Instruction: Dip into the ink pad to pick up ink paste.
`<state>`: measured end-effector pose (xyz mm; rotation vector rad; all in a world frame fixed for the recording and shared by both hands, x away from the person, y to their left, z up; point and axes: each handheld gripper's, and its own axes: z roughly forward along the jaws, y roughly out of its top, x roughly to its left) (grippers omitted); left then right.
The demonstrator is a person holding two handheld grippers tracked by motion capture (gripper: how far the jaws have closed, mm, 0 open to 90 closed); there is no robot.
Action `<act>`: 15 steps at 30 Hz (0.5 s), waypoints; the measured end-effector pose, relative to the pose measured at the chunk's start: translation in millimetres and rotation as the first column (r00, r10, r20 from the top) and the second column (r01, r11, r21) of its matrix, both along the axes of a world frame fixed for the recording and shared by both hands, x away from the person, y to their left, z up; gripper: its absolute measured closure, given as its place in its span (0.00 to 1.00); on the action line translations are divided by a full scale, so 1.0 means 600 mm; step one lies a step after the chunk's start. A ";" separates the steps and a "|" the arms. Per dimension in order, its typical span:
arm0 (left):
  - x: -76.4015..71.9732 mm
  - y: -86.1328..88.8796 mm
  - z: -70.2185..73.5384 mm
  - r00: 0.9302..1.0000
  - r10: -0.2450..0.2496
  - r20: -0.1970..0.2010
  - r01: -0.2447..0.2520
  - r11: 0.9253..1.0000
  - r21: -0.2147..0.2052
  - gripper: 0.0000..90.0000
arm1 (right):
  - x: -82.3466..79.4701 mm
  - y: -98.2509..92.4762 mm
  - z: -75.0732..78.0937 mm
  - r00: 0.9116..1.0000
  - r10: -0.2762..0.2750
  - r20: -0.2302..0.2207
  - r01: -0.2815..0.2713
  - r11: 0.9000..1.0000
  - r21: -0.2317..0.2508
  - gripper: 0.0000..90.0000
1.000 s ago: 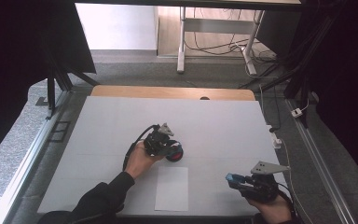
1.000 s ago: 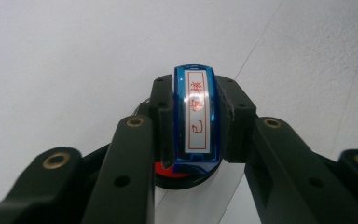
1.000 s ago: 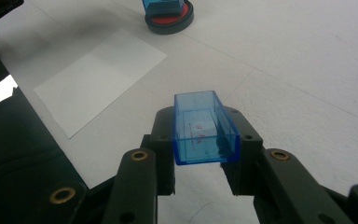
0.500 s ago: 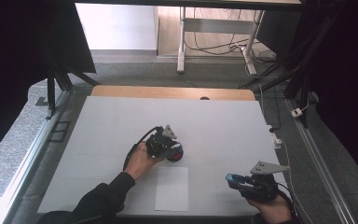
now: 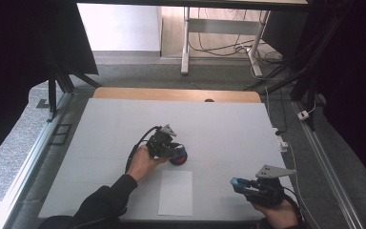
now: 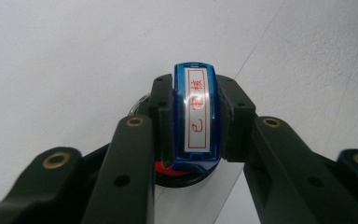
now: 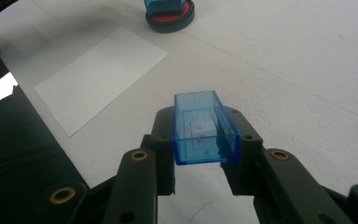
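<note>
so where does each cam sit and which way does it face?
High view: above the person's side, facing forward-down on the table; forearms, hands, both grippers show.
Left gripper view: rides the left gripper, looking down its jaws at the blue stamp on the ink pad.
Right gripper view: rides the right gripper, holding the blue cap.
Shared: paper sheet, pad.

Lab recording rig, black curtains (image 5: 24, 57), white table (image 5: 219, 124), trailing floor cables (image 5: 219, 47)
</note>
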<state>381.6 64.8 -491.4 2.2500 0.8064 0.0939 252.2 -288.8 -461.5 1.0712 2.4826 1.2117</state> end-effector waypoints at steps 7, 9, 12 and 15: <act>-0.013 -0.014 0.004 0.998 -0.004 0.059 0.001 0.998 0.061 0.79 | 0.000 0.000 0.000 1.000 0.001 -0.001 -0.001 1.000 -0.001 0.76; -0.017 -0.019 0.005 0.997 -0.009 0.081 0.002 0.996 0.084 0.79 | 0.000 0.000 0.000 1.000 0.002 0.000 -0.002 1.000 -0.006 0.76; -0.018 -0.019 0.004 0.996 -0.011 0.089 0.004 0.997 0.082 0.79 | 0.000 0.001 0.000 1.000 0.010 0.002 -0.010 1.000 -0.001 0.76; -0.013 -0.013 0.003 0.998 -0.012 0.067 0.008 0.998 0.056 0.78 | -0.001 0.001 0.000 1.000 0.012 0.004 -0.012 1.000 -0.004 0.76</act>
